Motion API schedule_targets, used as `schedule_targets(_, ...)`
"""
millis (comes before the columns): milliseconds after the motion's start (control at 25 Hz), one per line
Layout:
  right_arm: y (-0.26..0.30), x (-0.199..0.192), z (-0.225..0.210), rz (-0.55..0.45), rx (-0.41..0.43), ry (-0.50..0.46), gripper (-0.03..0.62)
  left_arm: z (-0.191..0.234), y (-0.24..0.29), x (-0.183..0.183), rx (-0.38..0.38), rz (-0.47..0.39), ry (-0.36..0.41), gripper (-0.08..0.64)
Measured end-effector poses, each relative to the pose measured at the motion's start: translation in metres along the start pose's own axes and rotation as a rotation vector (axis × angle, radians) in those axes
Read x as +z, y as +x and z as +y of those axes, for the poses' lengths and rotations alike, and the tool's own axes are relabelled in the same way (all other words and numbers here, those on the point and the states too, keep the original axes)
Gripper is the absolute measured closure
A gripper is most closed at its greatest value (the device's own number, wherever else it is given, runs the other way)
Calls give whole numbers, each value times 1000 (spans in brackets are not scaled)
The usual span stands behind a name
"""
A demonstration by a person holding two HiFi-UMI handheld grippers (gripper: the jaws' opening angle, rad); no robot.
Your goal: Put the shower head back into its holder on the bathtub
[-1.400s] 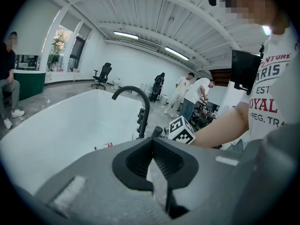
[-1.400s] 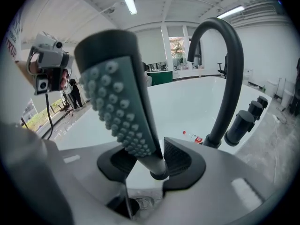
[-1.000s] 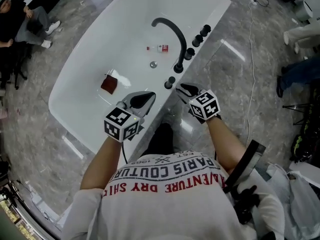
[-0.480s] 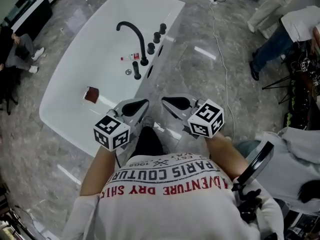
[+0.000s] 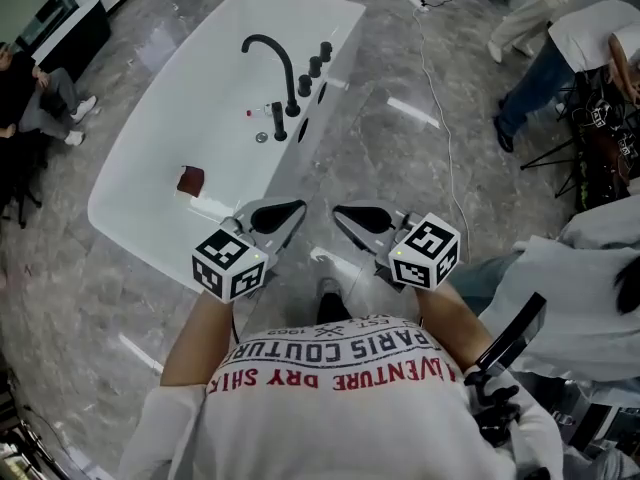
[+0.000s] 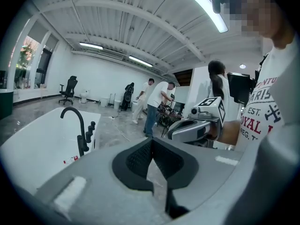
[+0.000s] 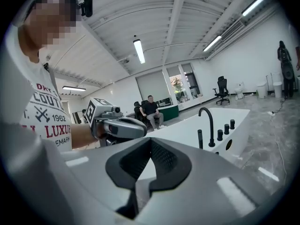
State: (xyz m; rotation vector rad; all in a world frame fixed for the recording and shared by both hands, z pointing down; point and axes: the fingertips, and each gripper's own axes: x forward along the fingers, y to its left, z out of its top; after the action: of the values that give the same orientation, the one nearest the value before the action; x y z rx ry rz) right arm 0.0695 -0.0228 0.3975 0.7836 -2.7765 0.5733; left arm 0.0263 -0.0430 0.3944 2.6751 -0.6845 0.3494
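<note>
The black shower head (image 5: 279,121) stands upright in its holder on the rim of the white bathtub (image 5: 140,168), beside the curved black faucet (image 5: 272,56) and three black knobs (image 5: 314,67). It also shows in the left gripper view as a shower head (image 6: 80,143) and in the right gripper view as a shower head (image 7: 200,138). Both grippers are held up in front of my chest, well back from the tub. The left gripper (image 5: 298,208) is shut and empty. The right gripper (image 5: 340,211) is also shut with nothing in it.
A dark red object (image 5: 189,179) and a small bottle (image 5: 262,111) lie inside the tub near the drain (image 5: 261,138). A white cable (image 5: 440,78) runs over the marble floor. People stand at the right (image 5: 590,38), and another sits at the far left (image 5: 35,83).
Both grippers have drawn back from the tub rim and risen. The right gripper has left the spot by the shower head. The tub now lies farther away in the head view.
</note>
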Motion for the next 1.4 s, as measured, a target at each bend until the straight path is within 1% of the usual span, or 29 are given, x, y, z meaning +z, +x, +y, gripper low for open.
schedule_targets(160, 3, -17, 52, -19, -16, 15, 588, -25, -41, -23, -29, -8, 6, 555)
schedule_targets(360, 5, -34, 142, -63, -55, 19, 588, -64, -115, -51, -57, -13, 29, 555)
schedule_targets(520, 2, -37, 213, -106, -100, -5, 588, -101, -173, -68, -89, -6, 73, 555)
schedule_targets(680, -4, -41, 264, -125, -133, -23, 588, -127, -217, -68, -114, -19, 120, 555)
schedule_targets(880, -14, -39, 298, -153, -172, -6, 588, -147, -245, -66, -147, -37, 149, 555)
schedule_targets(1040, -19, -42, 316, -142, -197, -6, 588, -161, -256, -67, -171, -44, 151, 555)
schedule_targets(1400, -28, -47, 324, -158, -227, -10, 588, -171, -262, -74, -184, -40, 168, 555)
